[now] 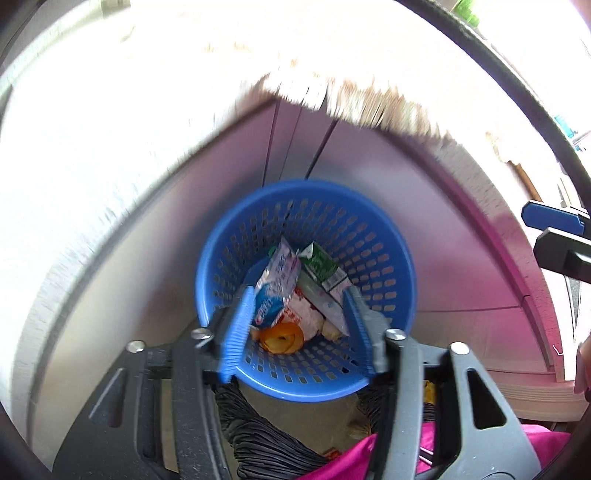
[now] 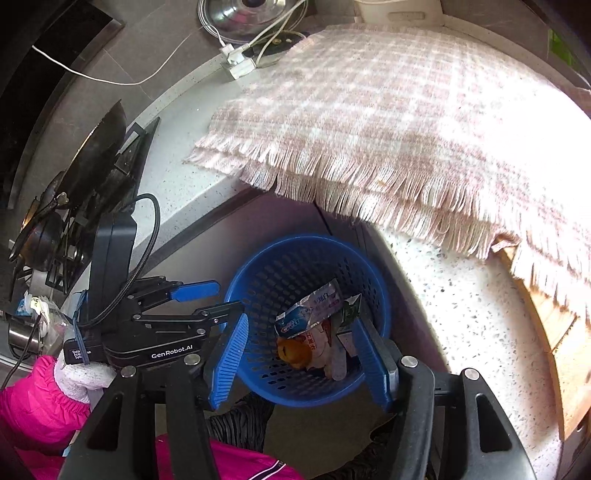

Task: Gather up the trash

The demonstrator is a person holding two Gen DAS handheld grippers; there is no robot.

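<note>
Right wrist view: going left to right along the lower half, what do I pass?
Pink sleeve → white glove → left gripper → blue basket with trash inside → speckled countertop → wooden board.

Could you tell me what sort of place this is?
Most likely a home kitchen: a speckled stone countertop over grey cabinet doors, a steel pot lid at the back, and a black pan on a stove.
</note>
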